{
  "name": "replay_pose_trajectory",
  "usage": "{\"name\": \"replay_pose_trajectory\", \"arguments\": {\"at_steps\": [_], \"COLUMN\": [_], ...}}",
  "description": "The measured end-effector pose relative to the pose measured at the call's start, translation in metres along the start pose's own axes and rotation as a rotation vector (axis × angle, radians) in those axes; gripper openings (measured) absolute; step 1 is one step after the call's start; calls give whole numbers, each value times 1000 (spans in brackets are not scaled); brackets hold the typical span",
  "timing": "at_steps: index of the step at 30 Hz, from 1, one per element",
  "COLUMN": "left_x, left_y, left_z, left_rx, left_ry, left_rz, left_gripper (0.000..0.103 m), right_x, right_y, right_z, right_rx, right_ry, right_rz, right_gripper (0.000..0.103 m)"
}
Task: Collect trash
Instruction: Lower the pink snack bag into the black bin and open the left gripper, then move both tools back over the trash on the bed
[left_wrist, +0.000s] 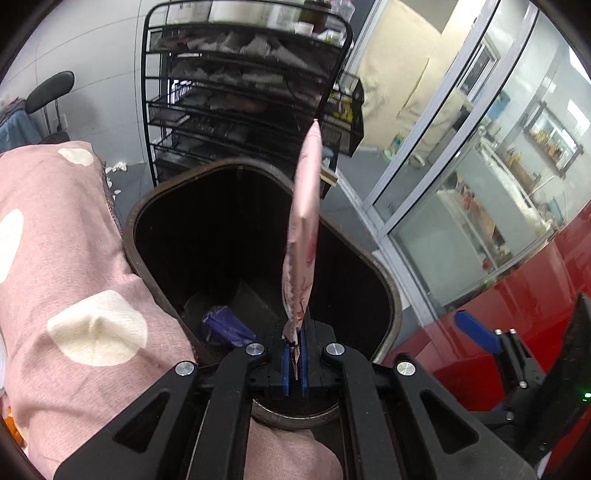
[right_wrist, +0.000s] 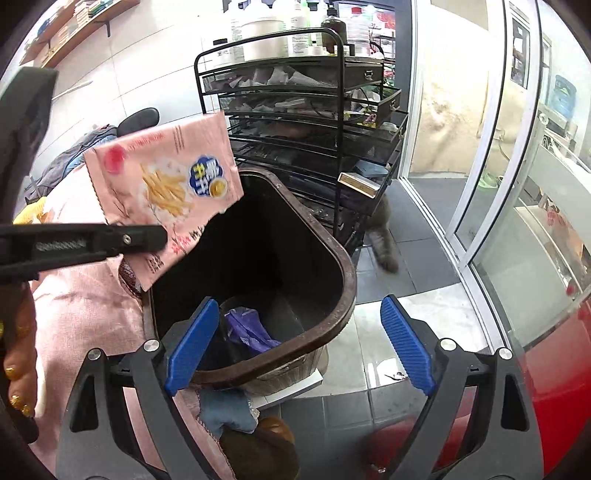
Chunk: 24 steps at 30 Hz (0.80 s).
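One snack bag (left_wrist: 303, 229) pinched in shut left tongs (left_wrist: 294, 363) over bin (left_wrist: 384, 291); right tongs (right_wrist: 299, 341) open, empty.

Both feeds are bright enough for you to work from. Daylight comes through the glass doors (right_wrist: 491, 184), right of the jaws in both views. You lose detail inside the bin (right_wrist: 343, 280), just ahead of the jaws: black interior, only a purple wrapper (right_wrist: 247, 328) reads at the bottom. Glare sits on the floor tiles (right_wrist: 436, 317) beyond the right jaws. Heavy fisheye bending at the edges, black vignette in the corners. The pink packet (left_wrist: 306, 206) looks slightly smeared in the left view, probably motion blur. The rack (left_wrist: 236, 96) is soft.
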<state>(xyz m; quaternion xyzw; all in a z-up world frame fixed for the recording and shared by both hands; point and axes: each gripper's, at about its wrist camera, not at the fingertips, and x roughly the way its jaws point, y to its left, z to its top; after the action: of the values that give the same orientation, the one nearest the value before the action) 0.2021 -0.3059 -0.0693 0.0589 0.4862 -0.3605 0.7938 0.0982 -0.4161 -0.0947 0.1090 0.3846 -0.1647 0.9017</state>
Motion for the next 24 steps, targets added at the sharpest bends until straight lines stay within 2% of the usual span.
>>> {"name": "replay_pose_trajectory", "arguments": {"at_steps": [2, 3, 4, 6, 7, 12, 16, 24], "left_x": [5, 6, 7, 4, 1, -11, -31, -91], "left_y": [0, 0, -1, -4, -5, -3, -2, -12], "left_z": [1, 2, 2, 2, 1, 1, -5, -31], "left_rx": [4, 7, 14, 36, 47, 57, 55, 134], "left_ry": [33, 45, 51, 33, 12, -27, -108, -305], "left_rz": [13, 18, 26, 57, 66, 84, 106, 205], "left_gripper": [10, 22, 45, 76, 80, 87, 92, 98], "right_x": [0, -1, 0, 0, 0, -3, -6, -16], "right_y": [-1, -2, -2, -4, -5, -6, -6, 12], "right_z": [0, -1, -1, -1, -2, -1, 0, 6], "right_rx": [5, 7, 8, 11, 15, 27, 29, 17], "right_ry": [1, 2, 3, 7, 8, -3, -17, -81], "right_rz": [-1, -2, -4, -5, -5, -11, -9, 25], "right_gripper": [88, 89, 89, 89, 89, 92, 92, 95]}}
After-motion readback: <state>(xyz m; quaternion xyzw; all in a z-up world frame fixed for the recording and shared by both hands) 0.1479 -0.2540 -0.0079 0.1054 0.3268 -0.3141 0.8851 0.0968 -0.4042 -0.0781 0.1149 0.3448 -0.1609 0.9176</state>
